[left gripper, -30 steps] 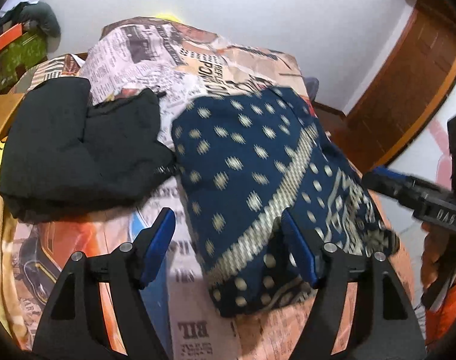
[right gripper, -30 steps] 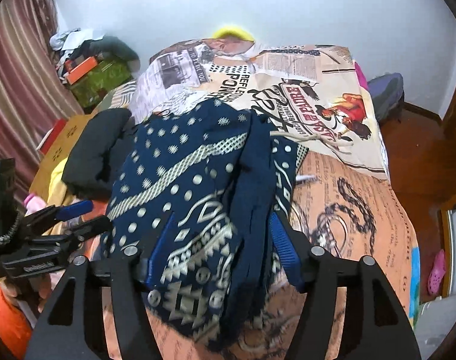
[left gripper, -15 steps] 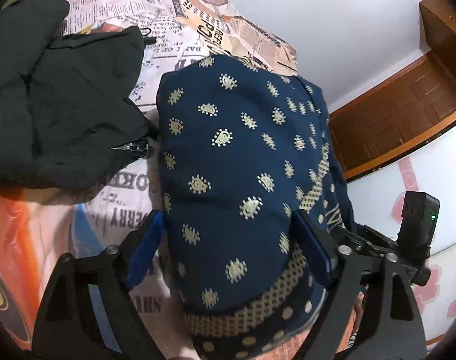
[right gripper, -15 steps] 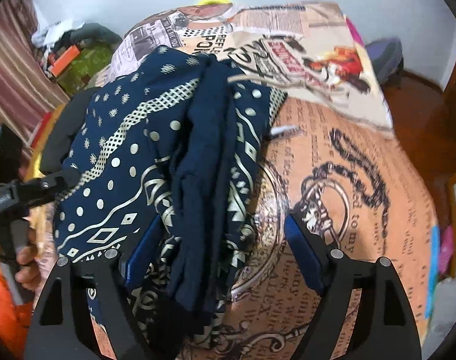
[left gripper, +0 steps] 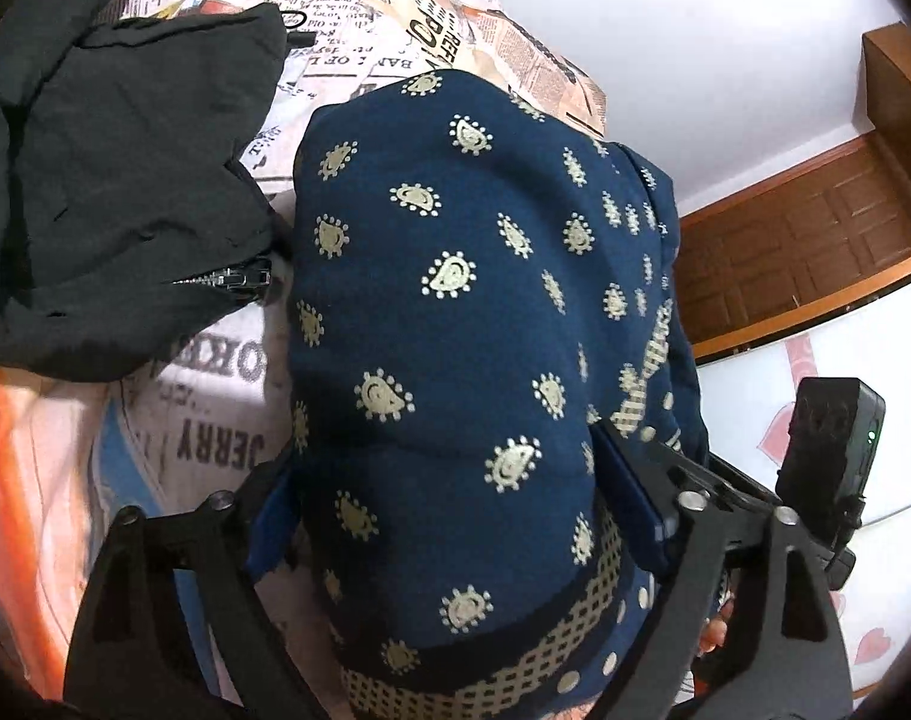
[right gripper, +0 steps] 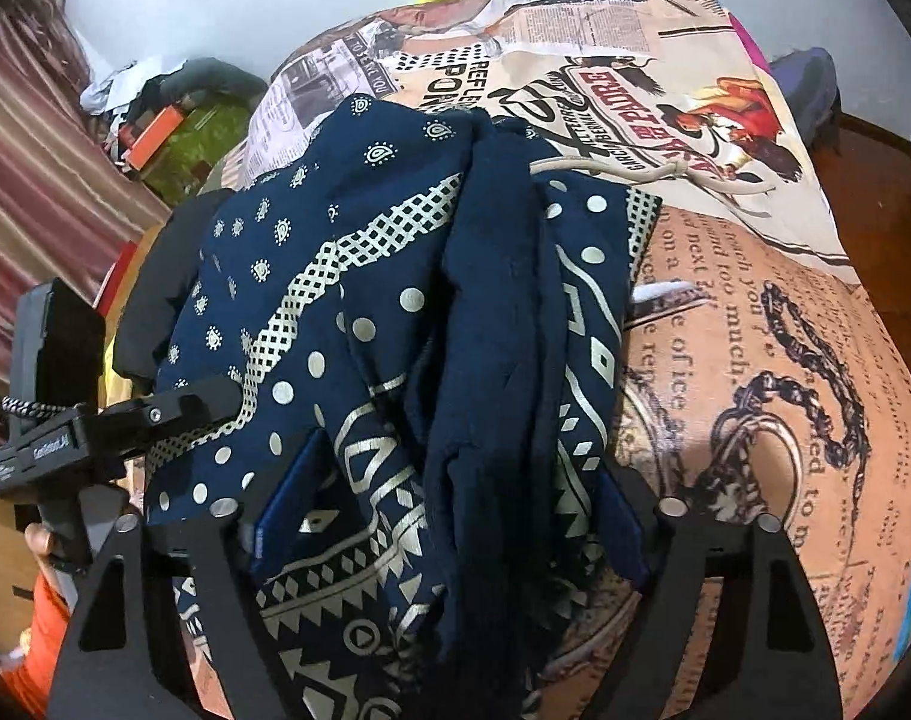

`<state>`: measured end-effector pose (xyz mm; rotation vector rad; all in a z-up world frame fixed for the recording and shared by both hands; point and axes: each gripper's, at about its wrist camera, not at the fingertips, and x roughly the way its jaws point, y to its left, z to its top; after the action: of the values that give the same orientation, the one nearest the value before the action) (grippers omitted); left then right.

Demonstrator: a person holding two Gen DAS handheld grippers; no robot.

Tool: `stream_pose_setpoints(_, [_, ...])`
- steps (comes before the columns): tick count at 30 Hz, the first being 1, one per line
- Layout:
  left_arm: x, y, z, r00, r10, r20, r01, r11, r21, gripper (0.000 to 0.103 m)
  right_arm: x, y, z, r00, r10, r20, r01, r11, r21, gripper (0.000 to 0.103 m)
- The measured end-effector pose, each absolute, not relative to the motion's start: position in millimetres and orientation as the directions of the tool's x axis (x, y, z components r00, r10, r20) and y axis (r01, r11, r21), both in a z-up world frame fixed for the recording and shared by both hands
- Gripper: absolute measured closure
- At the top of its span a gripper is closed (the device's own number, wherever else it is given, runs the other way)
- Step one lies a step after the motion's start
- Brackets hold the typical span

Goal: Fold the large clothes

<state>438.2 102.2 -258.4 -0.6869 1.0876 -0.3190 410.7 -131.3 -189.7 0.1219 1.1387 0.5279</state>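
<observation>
2 grippers closing around navy patterned garment (left gripper: 467, 324), black jacket (left gripper: 119, 180) touching its left, newspaper-print bedsheet (right gripper: 755, 312) beneath

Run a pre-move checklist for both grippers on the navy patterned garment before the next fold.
1. Navy garment between left gripper pads: ok, jaws closing.
2. Garment between right gripper pads: ok, jaws closing.
3. Firm pinch on either side: cannot tell.
4. Black jacket off the garment: not ok, it touches the left edge.
5. Bedspread beside the garment free: ok.
</observation>
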Motion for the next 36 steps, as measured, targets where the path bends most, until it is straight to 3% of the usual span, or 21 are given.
stream_pose_setpoints(3, [436,99,-247,0.445,-0.536,-0.717,-0.076,0.775,-0.627,0.028,410,-139,-185,0.283,0.502,-0.817,-0.327,0.852,0.41,0.065])
stream_pose_setpoints(6, [433,92,-234,0.445,-0.52,-0.729,-0.052,0.797,-0.601,0.037,408,-143,-177,0.249,0.539,-0.805,-0.308,0.832,0.462,0.077])
stream_pose_setpoints(12, [418,104,-191,0.495,-0.517,-0.699,-0.012,0.8,-0.6,0.046,393,-121,-150,0.265,0.534,-0.803,-0.342,0.831,0.439,0.08])
stream_pose_setpoints(25, [381,230,-65,0.723,-0.335,-0.605,-0.001,0.875,-0.485,0.046,402,0,-68,0.335,0.673,-0.659,-0.542,0.71,0.449,0.08])
stream_pose_setpoints(31, [395,297,-53,0.753,-0.249,-0.609,-0.067,0.892,-0.448,0.046,428,77,-71,0.316,0.717,-0.622,-0.595,0.66,0.459,0.08])
stream_pose_setpoints(36, [413,345,-80,0.727,-0.201,-0.656,-0.136,0.894,-0.426,0.046,453,130,-110,0.262,0.721,-0.642,-0.585,0.648,0.488,0.08])
